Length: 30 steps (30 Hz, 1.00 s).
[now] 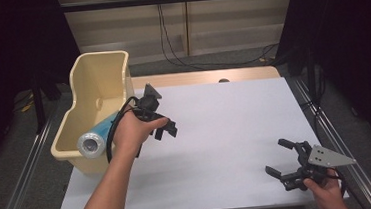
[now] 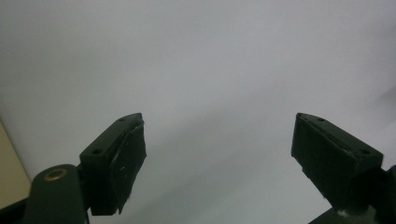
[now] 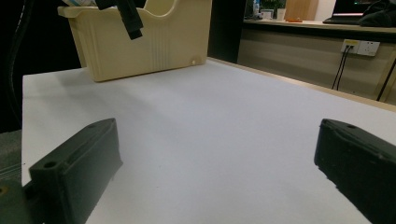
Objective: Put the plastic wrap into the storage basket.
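Here, the left gripper (image 1: 166, 130) is held above the white table (image 1: 226, 131), just beside the cream plastic bin (image 1: 98, 76). Its jaws are seen spread apart in the left gripper view, with nothing between them; only the smooth, matt white tabletop (image 2: 210, 70) lies beyond. The fingers (image 2: 123, 158) are blocky black parts with flat, slightly scuffed pads. A black cable is looped from this gripper over the person's left hand (image 1: 133, 131).

The bin is set at the left edge of the table. It is a moulded, thin-walled tub with rounded corners and a raised, curved back; in the right gripper view faint vertical ribs are shown on its side wall (image 3: 154, 46). A blue cylindrical roll (image 1: 96, 136) with a pale, shiny round end is laid tilted inside the bin, its end resting against the near rim.

The right gripper (image 1: 283, 158) is held low over the near right corner of the table, well apart from the bin. Its jaws are likewise wide apart and empty. A grey three-cornered metal plate (image 1: 330, 156) is carried on its top.
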{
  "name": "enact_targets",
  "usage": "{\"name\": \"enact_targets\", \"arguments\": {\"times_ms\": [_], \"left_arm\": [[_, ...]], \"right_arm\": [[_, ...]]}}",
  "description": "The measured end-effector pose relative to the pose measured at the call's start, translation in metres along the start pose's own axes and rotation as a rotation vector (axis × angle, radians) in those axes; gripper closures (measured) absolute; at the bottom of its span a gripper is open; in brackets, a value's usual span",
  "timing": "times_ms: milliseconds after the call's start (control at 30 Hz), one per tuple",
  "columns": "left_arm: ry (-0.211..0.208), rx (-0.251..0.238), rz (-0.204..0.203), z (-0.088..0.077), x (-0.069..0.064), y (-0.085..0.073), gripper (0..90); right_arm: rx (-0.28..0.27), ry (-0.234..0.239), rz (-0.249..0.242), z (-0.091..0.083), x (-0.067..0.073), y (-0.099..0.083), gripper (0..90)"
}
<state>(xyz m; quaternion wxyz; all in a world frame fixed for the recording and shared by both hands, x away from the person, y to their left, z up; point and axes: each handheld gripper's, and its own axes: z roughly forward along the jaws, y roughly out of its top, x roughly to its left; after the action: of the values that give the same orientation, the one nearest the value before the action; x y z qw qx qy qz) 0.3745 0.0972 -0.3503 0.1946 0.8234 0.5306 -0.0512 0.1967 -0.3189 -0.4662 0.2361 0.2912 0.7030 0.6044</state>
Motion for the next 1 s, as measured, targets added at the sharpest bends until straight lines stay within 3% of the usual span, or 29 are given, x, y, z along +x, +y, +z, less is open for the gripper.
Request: {"name": "enact_targets", "arguments": {"times_ms": [500,700,833,900,933,967,1000], "left_arm": [[-0.011,0.006,0.026,0.036,0.005,-0.018,16.7],[-0.007,-0.024,0.04,0.054,0.007,-0.03,16.4],[0.004,-0.093,0.056,0.062,0.007,-0.039,16.5],[0.006,-0.151,0.07,0.065,0.006,-0.045,16.3],[0.006,-0.151,0.07,0.065,0.006,-0.045,16.0],[0.017,-0.21,0.112,0.067,0.006,-0.049,15.5],[0.022,-0.236,0.101,0.069,0.005,-0.052,13.8]], "right_arm": [[-0.001,-0.001,0.001,0.0,0.0,0.0,0.1],[-0.003,-0.002,-0.001,-0.001,-0.001,0.0,0.0],[-0.002,0.0,0.001,0.0,0.0,0.0,0.0],[-0.001,-0.001,0.001,0.0,0.0,0.0,0.0],[-0.001,-0.001,0.001,0.0,0.0,0.0,0.0],[-0.002,-0.001,0.001,-0.001,0.0,0.0,0.0],[-0.002,0.0,0.001,-0.001,0.0,0.0,0.0]]}}
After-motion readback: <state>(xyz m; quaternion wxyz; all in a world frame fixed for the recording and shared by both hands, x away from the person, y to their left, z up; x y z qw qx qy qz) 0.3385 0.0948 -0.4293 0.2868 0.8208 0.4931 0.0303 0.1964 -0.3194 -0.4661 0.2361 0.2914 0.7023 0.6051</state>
